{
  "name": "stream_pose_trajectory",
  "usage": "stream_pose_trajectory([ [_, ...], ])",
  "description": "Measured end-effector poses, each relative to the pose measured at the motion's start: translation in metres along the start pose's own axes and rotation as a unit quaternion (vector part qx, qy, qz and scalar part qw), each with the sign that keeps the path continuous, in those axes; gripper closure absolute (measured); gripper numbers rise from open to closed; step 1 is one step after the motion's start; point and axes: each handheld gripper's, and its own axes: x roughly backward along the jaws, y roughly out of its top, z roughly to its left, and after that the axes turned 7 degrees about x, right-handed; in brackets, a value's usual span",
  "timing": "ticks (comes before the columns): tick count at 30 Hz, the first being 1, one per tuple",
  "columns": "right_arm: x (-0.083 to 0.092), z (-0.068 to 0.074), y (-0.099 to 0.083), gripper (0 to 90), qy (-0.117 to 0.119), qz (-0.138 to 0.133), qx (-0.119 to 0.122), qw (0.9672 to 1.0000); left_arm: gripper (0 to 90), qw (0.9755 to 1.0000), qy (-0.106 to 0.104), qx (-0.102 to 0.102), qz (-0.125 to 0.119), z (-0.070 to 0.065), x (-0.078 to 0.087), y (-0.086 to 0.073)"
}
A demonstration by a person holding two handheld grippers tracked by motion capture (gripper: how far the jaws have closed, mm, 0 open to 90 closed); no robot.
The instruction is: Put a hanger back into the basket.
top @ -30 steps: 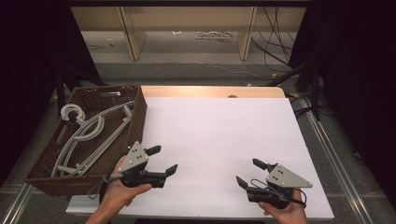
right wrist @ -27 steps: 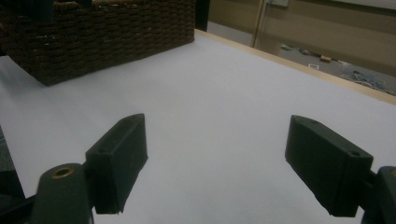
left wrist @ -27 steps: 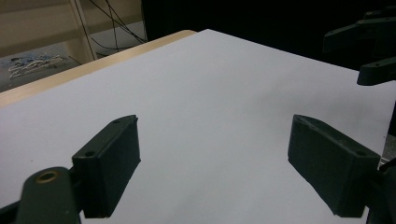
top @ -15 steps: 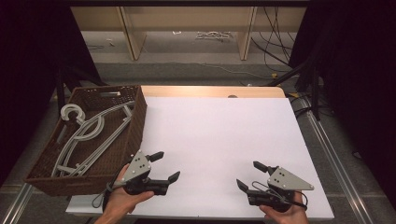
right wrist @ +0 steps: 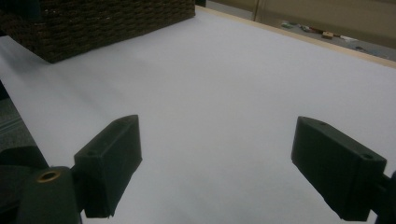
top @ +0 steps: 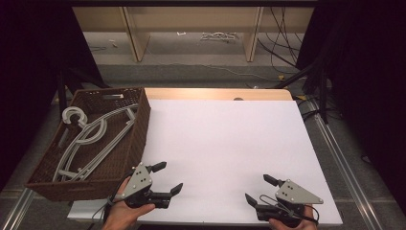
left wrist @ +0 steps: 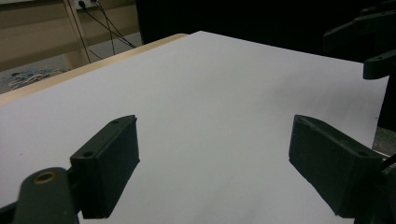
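no readable text, no labels, no brands, no numbers, no signs on any surface

Surface [top: 225, 143]: flat board with a white top, rectangular, a bare light-wood strip [top: 215, 94] exposed along its far edge. White top unmarked across the middle and right.

Wicker basket [top: 125, 155]: dark brown, rectangular, open-topped, standing on the left edge of the surface; its left part overhangs the white top. Its near right corner is near the front edge. In the right gripper view the woven wall meets the white top directly.

Inside the basket: pale grey hangers [top: 91, 139], stacked, hooks toward the far left corner.

Both sides of the surface are flanked by metal rails [top: 335, 153].
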Motion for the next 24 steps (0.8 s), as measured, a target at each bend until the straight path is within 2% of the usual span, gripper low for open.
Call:
stream_pose_trajectory([
  [2,0.002,0.0004,0.0007,17.2,0.0,0.007,-0.001,1.0,16.0,1.0,-0.006,0.007,0.0,0.0006,-0.0014,-0.0006],
  [5,0.0019,0.001,0.0012,17.2,0.007,0.011,-0.007,0.9999,16.1,1.0,-0.005,0.001,0.003,0.0011,-0.0036,-0.0011],
  [7,0.001,0.0001,0.001,17.2,0.002,0.0,-0.003,1.0,16.2,1.0,-0.003,-0.006,0.005,0.0016,-0.004,-0.0011],
  [9,0.0028,0.0001,0.002,17.2,0.004,0.007,-0.004,1.0,16.2,1.0,-0.001,-0.004,0.005,0.0025,-0.004,-0.0012],
  [10,0.0007,0.0004,0.0017,17.2,-0.002,-0.008,-0.001,1.0,16.2,1.0,-0.001,-0.004,0.004,0.0034,-0.0042,-0.0009],
  [16,0.003,0.0003,0.0032,17.3,-0.002,-0.003,0.003,1.0,16.3,1.0,-0.002,-0.006,0.0,0.0053,-0.0055,-0.0005],
  [24,0.0029,0.0002,0.0032,17.4,-0.002,-0.003,0.006,1.0,16.5,0.9999,-0.001,-0.009,0.007,0.0047,-0.0068,-0.0012],
])
